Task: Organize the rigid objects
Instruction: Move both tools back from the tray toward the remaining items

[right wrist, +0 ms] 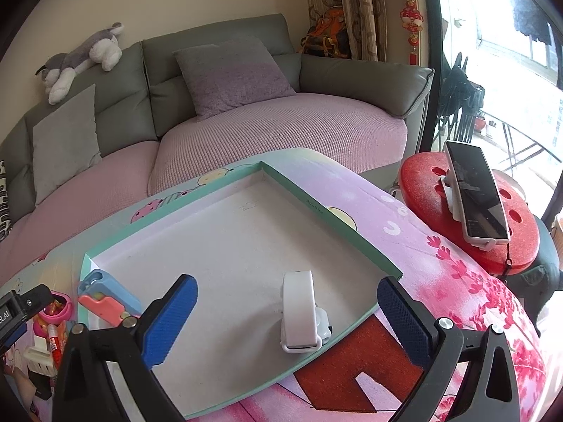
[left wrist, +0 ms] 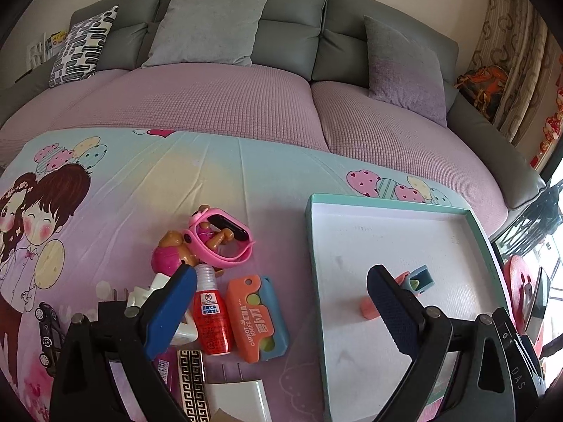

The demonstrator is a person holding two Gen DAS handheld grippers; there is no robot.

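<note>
A: A living room: a grey sofa (left wrist: 246,35) with a mauve textured seat cover, and in front of it a table under a pastel cartoon-print cloth (left wrist: 158,183).

B: And the fingers?

A: The left gripper (left wrist: 281,306) has its blue-padded fingers (left wrist: 169,313) spread wide, nothing pinched. They straddle the left wall of the shallow mint-rimmed white cardboard tray (left wrist: 311,246). The left finger covers part of a white plastic piece I can't identify.

B: What lies between them?

A: A small red bottle with a clear cap and a warning label (left wrist: 211,316), and beside it an orange-and-blue toy "carrot knife" (left wrist: 257,320), both on the cloth outside the tray. Beyond them sits a pink child's watch (left wrist: 225,242) on a heap of small bear figures. A second orange-and-blue toy (left wrist: 404,292) lies inside the tray, half hidden behind the right finger.

B: The other side?

A: The right gripper (right wrist: 286,320) is spread just as wide, empty. Its jaws have just been opening. A white smartwatch with a wide band (right wrist: 302,313) stands on the tray floor between the fingers, touching neither.

B: Anything cut off?

A: A white plug adapter (left wrist: 239,394) and a gold-patterned black box (left wrist: 191,379) run off the bottom edge. Off the table's right, a phone on a stand (right wrist: 478,197) rests on a red stool (right wrist: 432,190).
</note>
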